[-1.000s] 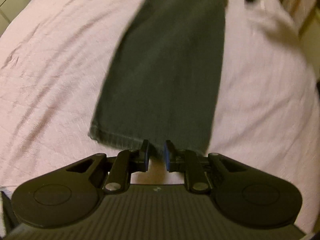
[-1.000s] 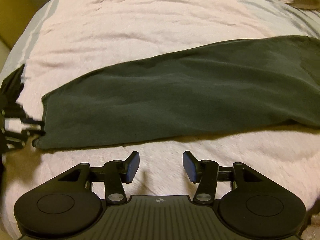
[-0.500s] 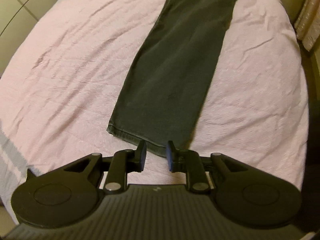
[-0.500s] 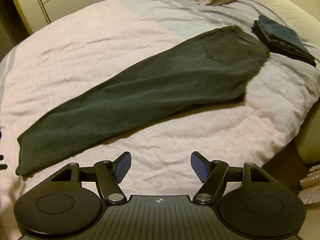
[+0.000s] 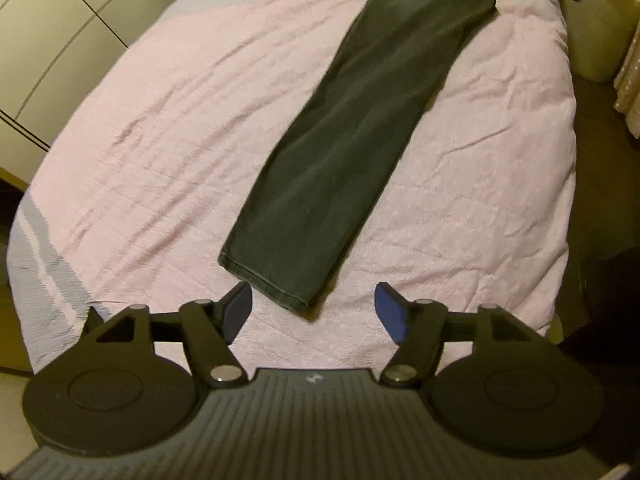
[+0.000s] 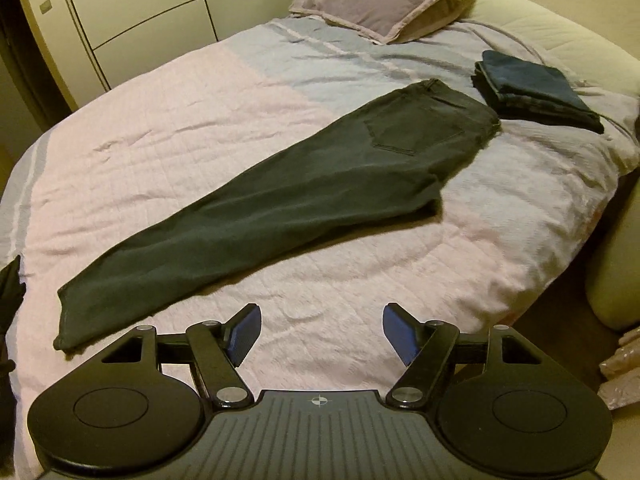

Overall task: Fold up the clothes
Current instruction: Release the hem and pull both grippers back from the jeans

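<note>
The dark jeans [image 6: 280, 200] lie flat on the bed [image 6: 180, 120], legs stacked, hem at 8 o'clock, waistband at 1 o'clock near a folded stack [image 6: 536, 88]. Both the left tool [image 5: 312, 312] and right tool [image 6: 320, 334] hover spread wide, grasping nothing. Best pinch both hem layers squarely, then carry them toward the waistband, keeping edges aligned.

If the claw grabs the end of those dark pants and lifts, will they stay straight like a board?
Probably not. The dark pants lie flat and follow the quilt, so they look floppy and would likely droop. They are long, folded leg on leg, so the far end may drag.
</note>
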Action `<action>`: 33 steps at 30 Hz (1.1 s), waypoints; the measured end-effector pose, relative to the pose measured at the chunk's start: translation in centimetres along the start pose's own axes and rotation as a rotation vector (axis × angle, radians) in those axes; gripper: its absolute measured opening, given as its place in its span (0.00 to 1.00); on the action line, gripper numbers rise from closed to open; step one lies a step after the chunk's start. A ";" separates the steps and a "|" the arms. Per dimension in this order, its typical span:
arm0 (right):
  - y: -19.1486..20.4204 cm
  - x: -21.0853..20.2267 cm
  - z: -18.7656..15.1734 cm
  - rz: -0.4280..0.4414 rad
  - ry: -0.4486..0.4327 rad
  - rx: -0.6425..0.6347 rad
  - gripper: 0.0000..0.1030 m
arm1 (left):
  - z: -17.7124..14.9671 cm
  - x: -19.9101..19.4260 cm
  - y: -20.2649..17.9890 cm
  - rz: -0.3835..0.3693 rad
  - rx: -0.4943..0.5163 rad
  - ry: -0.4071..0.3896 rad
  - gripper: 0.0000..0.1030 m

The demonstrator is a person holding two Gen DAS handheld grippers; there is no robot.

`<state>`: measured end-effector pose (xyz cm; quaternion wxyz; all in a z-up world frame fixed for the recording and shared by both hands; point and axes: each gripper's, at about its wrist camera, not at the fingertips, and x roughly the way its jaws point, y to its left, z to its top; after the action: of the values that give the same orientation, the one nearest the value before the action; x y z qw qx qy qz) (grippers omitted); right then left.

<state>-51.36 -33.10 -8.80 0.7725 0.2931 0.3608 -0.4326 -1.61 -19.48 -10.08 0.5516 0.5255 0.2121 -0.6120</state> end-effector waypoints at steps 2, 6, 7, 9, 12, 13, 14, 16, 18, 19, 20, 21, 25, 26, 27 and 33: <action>-0.1 -0.6 -0.1 0.009 -0.014 0.006 0.69 | 0.0 -0.6 -0.2 0.013 -0.016 -0.004 0.66; -0.1 -1.6 0.0 0.026 -0.034 0.007 0.69 | -0.1 -1.4 -0.4 0.035 -0.035 -0.015 0.72; 0.0 -1.8 0.1 0.031 -0.039 0.004 0.69 | -0.2 -1.6 -0.4 0.039 -0.035 -0.016 0.72; 0.2 -2.2 0.2 0.041 -0.048 -0.002 0.69 | -0.3 -1.8 -0.4 0.047 -0.034 -0.018 0.72; 0.6 -2.3 0.3 0.058 -0.052 -0.008 0.69 | -0.4 -2.2 -0.4 0.046 -0.040 -0.023 0.72; 0.7 -2.0 0.3 0.062 -0.048 -0.015 0.69 | -0.4 -2.2 -0.3 0.046 -0.041 -0.025 0.72; 0.9 -1.7 0.4 0.066 -0.043 -0.022 0.69 | -0.4 -2.1 -0.2 0.046 -0.041 -0.026 0.72; 1.2 -1.0 0.5 0.071 -0.030 -0.040 0.70 | -0.5 -1.8 0.1 0.044 -0.047 -0.026 0.72; 1.8 0.1 0.8 0.074 -0.002 -0.064 0.70 | -0.6 -1.3 0.6 0.040 -0.061 -0.019 0.72; 2.3 0.8 1.1 0.078 0.004 -0.083 0.70 | -0.6 -0.9 0.8 0.034 -0.066 -0.016 0.72; 2.8 1.4 1.5 0.082 0.011 -0.102 0.70 | -0.6 -0.5 1.1 0.028 -0.070 -0.013 0.72; 3.3 2.1 1.8 0.086 0.017 -0.120 0.70 | -0.7 0.0 1.3 0.022 -0.071 -0.012 0.72; 5.5 5.3 3.6 0.088 0.044 -0.197 0.70 | 0.1 2.7 2.4 -0.014 -0.029 -0.009 0.72; 6.1 6.2 4.2 0.087 0.054 -0.216 0.70 | 0.4 3.5 2.7 -0.018 -0.012 -0.015 0.72; 6.5 7.0 4.8 0.083 0.055 -0.248 0.70 | 0.8 4.2 3.1 -0.028 -0.006 -0.023 0.72; 8.0 12.0 8.5 0.051 0.063 -0.399 0.69 | 5.2 8.6 4.7 -0.094 0.040 -0.052 0.72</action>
<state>-37.36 -41.45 -12.63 0.8144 0.1568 0.4556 -0.3235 1.84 -29.16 -14.22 0.5167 0.5099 0.2098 -0.6549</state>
